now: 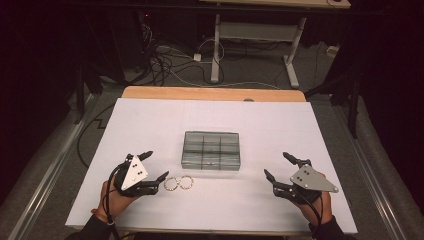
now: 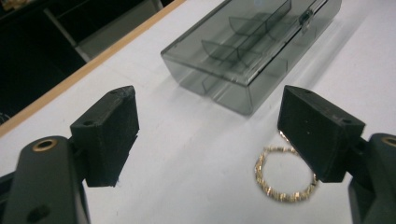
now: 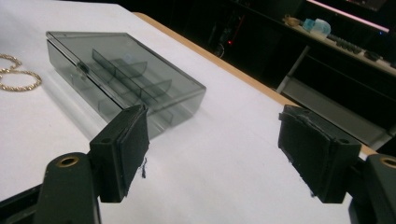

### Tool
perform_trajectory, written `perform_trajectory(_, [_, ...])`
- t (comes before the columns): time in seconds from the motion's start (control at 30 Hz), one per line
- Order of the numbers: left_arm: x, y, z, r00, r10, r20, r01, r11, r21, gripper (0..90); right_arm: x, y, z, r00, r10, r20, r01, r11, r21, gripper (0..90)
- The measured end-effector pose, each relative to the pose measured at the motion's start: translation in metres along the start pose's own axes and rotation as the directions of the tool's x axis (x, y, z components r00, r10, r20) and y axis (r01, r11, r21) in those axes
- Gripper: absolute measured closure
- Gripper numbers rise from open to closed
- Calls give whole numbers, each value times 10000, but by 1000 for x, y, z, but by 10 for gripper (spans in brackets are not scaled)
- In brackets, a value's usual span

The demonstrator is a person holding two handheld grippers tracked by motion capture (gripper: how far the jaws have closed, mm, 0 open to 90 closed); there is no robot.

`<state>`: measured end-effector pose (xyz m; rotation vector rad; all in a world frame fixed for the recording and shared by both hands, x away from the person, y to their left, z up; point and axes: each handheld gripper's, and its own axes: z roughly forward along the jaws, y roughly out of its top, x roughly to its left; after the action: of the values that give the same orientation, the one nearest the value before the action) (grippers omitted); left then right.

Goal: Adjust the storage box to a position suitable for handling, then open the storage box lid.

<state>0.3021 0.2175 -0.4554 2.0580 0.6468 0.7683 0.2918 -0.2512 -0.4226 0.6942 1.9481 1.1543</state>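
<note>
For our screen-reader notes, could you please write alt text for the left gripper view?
The open left tool hovers over a white table, its right jaw partly over a gold ring. Beyond lies a closed smoky clear box with dividers inside.

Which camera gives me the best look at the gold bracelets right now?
The left gripper view: one bracelet lies close below the open left tool, its twisted links clear, partly behind one jaw. The high view shows both bracelets small, side by side. The right gripper view catches them at its edge.
</note>
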Motion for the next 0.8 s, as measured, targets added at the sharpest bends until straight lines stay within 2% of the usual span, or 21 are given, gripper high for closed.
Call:
perform_trajectory(0.13, [-2,-13,-4,9998,-205,-52,207,9990,387,196,-2,-7,-4,9999,111,65,-112,9998,151,249])
perform_trajectory(0.27, [-8,-21,-7,9995,-317,-87,322,9972,670,197,1,-14,-6,9993,376,-65,-373,9988,307,249])
perform_trajectory(0.37, [-12,-27,-7,9991,-386,-155,399,9944,979,197,5,-18,-8,9994,320,-163,-313,9985,439,249])
perform_trajectory(0.5, [-15,-33,-8,9988,-454,-179,469,9940,992,198,10,-24,-9,9987,396,-309,-373,9969,694,259])
perform_trajectory(0.57, [-17,-34,-9,9984,-563,-49,565,9935,990,198,12,-28,-8,9976,447,-520,-401,9955,861,280])
perform_trajectory(0.63, [-17,-33,-11,9987,-510,-27,510,9939,982,199,14,-30,-7,9979,340,-557,-283,9945,1010,293])
perform_trajectory(0.77, [-14,-31,-11,9977,-676,70,667,9939,881,202,17,-31,-5,9959,438,-788,-351,9934,1090,324])
perform_trajectory(0.8, [-13,-30,-11,9961,-865,145,851,9932,797,202,19,-30,-4,9952,444,-874,-343,9929,1138,335])
